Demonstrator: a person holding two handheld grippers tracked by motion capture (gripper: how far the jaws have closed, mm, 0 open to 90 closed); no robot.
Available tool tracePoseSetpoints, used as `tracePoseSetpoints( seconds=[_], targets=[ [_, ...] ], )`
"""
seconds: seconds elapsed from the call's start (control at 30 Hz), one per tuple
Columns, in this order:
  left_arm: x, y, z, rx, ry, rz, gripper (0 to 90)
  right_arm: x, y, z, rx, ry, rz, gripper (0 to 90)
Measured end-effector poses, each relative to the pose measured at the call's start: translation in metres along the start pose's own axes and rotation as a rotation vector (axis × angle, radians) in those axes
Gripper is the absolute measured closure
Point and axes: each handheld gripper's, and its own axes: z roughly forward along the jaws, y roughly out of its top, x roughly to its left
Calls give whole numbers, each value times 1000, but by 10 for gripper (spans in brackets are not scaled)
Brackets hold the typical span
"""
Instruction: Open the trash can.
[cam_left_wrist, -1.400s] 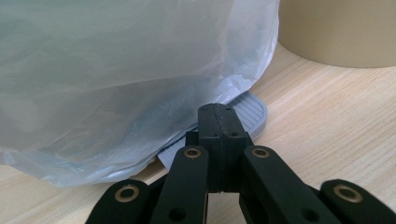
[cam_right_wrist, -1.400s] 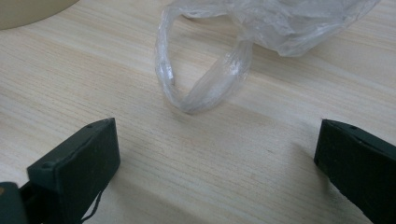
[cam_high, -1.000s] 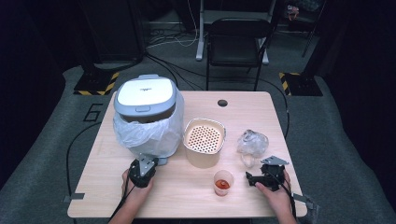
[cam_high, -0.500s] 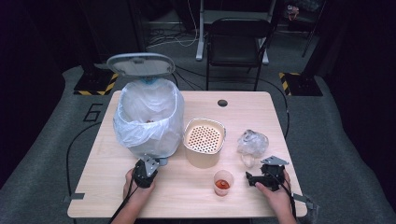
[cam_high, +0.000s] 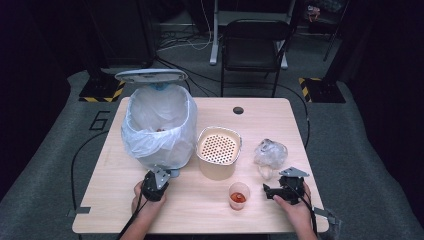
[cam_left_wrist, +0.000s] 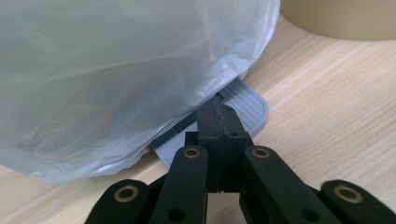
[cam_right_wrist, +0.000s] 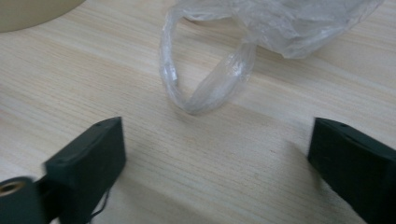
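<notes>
1. While the left gripper (cam_left_wrist: 218, 128) presses its tightly closed jaws down on the grey pedal (cam_left_wrist: 250, 105) at the foot of the bin (cam_high: 159, 127), the lid (cam_high: 151, 75) stands raised behind the bin's open mouth, so the step in hand looks to be holding the bin open. Doing it well means steady downward pressure on the pedal with nothing pinched between the jaws.
2. Just in front of the bin and to its right, nearest the person, sits a small clear cup (cam_high: 239, 194) with something red in it, seemingly the waste meant for the bin.
3. Right of that cup, well away from the bin, the right gripper (cam_right_wrist: 219, 168) rests low over the table (cam_high: 115, 200) with its jaws spread wide and empty. A twisted loop of the crumpled plastic bag (cam_right_wrist: 275, 28) lies just ahead of them.
4. To tip the cup in, I judge that the right gripper should close across the cup's wall, lift it level, and carry it over the liner before tilting, keeping clear of the loose bag.
5. Touching the bin's right side stands a beige perforated basket (cam_high: 218, 150), which the carried cup should pass above, not bump.
6. Inside the bin, the white liner (cam_high: 165, 145) drapes over the rim. A small dark scrap seems to lie in it, though too small to identify.
</notes>
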Motion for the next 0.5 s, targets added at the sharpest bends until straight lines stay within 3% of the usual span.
tracePoseSetpoints(
  seconds=[0.2, 0.3, 0.5],
  targets=[
    [3, 0, 0, -3, -22, -25, 900, 1, 3, -7, 27, -2, -1, 215],
    [1, 0, 0, -3, -8, -8, 900, -1, 3, -10, 45, -3, 5, 224],
    [3, -1, 1, -10, -16, -27, 900, -4, 6, -21, 24, -14, 4, 236]
  ],
)
